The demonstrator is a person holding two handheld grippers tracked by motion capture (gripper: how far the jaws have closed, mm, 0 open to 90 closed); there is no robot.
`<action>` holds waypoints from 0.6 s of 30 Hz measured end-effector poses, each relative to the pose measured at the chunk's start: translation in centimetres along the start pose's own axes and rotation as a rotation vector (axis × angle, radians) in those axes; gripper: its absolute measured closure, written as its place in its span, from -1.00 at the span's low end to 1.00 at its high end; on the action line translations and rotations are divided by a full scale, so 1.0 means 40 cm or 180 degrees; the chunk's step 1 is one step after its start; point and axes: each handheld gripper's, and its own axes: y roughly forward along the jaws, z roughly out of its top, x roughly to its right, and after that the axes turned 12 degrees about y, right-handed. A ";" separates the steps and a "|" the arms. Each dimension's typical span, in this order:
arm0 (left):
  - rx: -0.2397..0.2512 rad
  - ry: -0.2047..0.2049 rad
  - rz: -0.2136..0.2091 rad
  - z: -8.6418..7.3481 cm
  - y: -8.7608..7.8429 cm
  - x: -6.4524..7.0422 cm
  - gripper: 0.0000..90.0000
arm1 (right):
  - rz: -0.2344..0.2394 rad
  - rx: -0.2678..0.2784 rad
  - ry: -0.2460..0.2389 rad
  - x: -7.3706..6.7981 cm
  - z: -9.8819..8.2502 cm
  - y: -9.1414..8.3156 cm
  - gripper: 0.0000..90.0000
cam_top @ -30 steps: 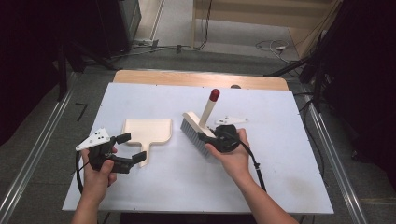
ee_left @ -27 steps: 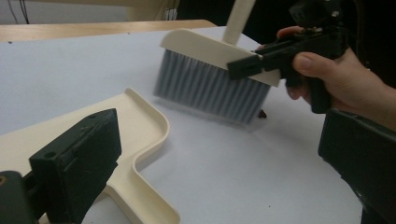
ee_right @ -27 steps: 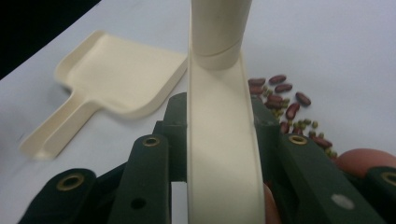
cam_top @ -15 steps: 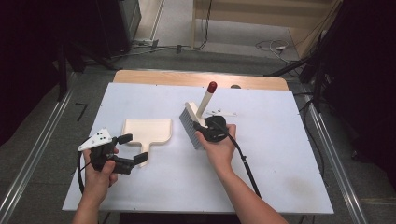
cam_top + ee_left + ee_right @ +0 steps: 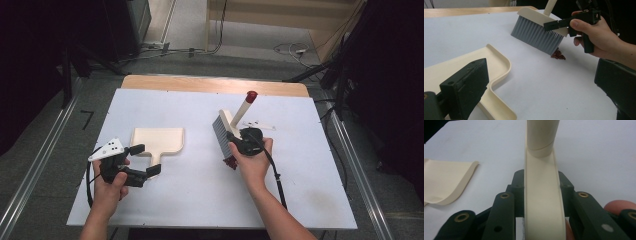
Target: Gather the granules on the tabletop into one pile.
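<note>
— Where's the brush (image 5: pixel 223 134)?
— On the white bench (image 5: pixel 300 165), bristles beside reddish crumbs (image 5: pixel 558 54), pinched by the right claw (image 5: pixel 239 145).
— And the left claw (image 5: pixel 145 161)?
— Spread around the dustpan (image 5: pixel 157 140) handle, seemingly not gripping.

Cream brush (image 5: pixel 226 131) stands bristles-down beside reddish crumbs (image 5: pixel 558 54), near dustpan (image 5: pixel 157 140).
</note>
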 end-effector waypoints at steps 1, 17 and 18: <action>-0.0004 0.0001 -0.0004 0.000 0.001 0.000 -1.00 | -0.0014 0.0006 0.0025 0.007 0.001 -0.004 0.45; -0.0033 -0.0010 -0.0008 -0.002 0.003 0.000 -1.00 | 0.0957 0.0022 -0.0904 0.010 0.067 -0.096 0.45; -0.0032 -0.0014 -0.0006 -0.002 0.002 -0.001 -1.00 | 0.0996 -0.0028 -0.1089 0.013 0.069 -0.105 0.45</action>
